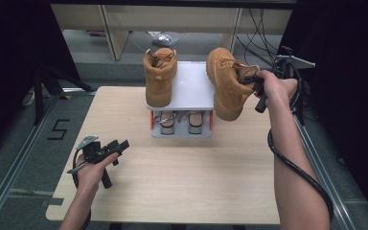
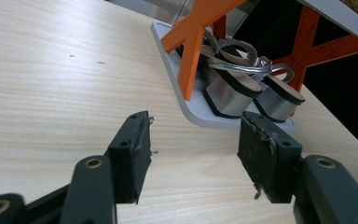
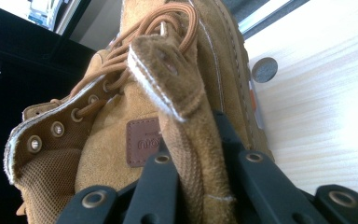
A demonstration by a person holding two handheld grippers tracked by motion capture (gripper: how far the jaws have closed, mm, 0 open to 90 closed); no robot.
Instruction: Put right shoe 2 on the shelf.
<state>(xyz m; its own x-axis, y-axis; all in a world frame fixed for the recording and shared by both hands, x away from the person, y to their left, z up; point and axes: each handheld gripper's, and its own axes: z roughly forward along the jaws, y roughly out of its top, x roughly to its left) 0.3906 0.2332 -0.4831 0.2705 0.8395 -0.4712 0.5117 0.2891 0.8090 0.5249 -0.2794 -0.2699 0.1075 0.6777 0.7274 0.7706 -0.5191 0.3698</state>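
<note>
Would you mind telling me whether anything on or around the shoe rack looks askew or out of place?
Yes: the right boot hangs tilted, toe down, off the edge of the rack, gripped at its collar by the right gripper. The left boot stands upright on the rack. The left gripper is open over the table.

A second tan boot (image 1: pixel 160 76) stands upright at the left edge of the grey rack's (image 1: pixel 191 84) top; silver heeled sandals (image 1: pixel 181 121) sit beneath, near the table's (image 1: pixel 182 177) far edge

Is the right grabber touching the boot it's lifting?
Touching. In the right gripper view, the right gripper has both black jaws pressed against the collar flap of the tan boot, pinching it between them.
</note>
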